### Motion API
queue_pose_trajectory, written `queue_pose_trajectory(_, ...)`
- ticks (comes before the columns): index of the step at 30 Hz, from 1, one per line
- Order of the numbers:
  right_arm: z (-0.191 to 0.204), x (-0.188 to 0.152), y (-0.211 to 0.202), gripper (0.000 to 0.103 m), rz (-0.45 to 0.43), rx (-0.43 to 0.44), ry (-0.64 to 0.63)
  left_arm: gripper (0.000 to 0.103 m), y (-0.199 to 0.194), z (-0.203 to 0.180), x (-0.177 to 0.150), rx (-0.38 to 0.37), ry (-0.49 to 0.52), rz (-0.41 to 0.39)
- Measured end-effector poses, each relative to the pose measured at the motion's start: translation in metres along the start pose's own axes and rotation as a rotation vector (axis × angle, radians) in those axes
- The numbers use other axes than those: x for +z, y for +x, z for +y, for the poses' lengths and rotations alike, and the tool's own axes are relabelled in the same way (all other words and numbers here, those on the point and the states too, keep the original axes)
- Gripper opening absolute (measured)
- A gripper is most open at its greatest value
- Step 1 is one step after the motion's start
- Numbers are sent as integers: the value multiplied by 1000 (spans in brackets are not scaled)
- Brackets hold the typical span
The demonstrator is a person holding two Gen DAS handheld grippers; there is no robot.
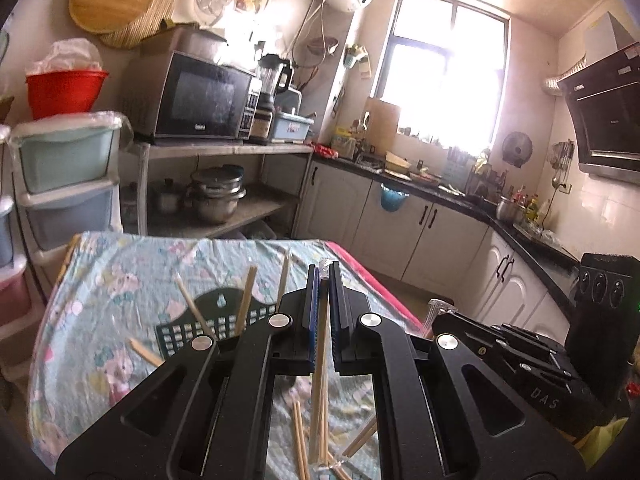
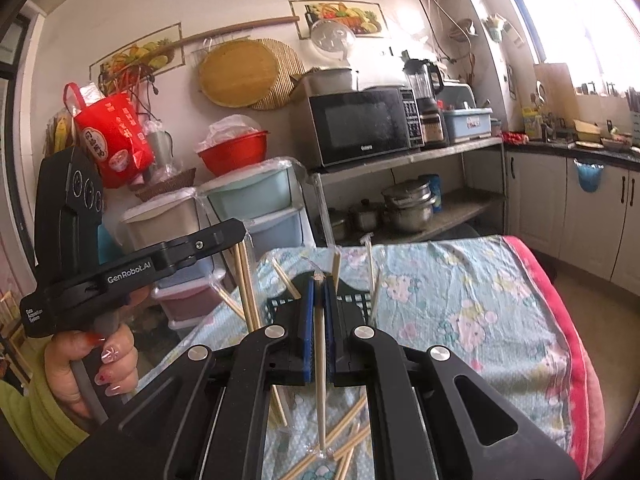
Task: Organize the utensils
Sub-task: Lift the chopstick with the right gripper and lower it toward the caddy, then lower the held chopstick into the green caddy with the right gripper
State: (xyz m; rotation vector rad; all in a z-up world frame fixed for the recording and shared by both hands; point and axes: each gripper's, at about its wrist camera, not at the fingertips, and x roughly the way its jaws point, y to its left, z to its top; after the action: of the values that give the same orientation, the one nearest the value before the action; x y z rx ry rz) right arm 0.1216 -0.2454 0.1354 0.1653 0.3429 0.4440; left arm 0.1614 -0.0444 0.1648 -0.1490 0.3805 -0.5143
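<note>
My left gripper (image 1: 325, 280) is shut on a wrapped pair of wooden chopsticks (image 1: 320, 376), held upright above the table. My right gripper (image 2: 319, 288) is shut on one wooden chopstick (image 2: 320, 360) in a clear wrapper, also upright. A dark green slotted utensil basket (image 1: 216, 316) stands just beyond the fingers with several chopsticks leaning in it; it also shows in the right wrist view (image 2: 280, 304). Loose chopsticks (image 2: 340, 436) lie on the cloth under the grippers. The left gripper shows in the right wrist view (image 2: 236, 232), holding its chopsticks left of the basket.
The table wears a pale blue floral cloth (image 1: 108, 280) with a pink edge (image 2: 568, 320). Plastic drawer units (image 1: 68, 184), a shelf with a microwave (image 1: 200, 100) and pots (image 1: 216, 196), and kitchen counters (image 1: 440, 196) lie beyond.
</note>
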Motion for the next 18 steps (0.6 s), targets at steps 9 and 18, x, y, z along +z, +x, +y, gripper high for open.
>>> queue_pose_trajectory(9, 11, 27, 3, 5, -58, 16, -28, 3, -16, 3, 32, 42, 24, -90)
queue_pose_trajectory(18, 21, 54, 5, 5, -117, 16, -62, 3, -29, 8, 60, 90, 47, -155)
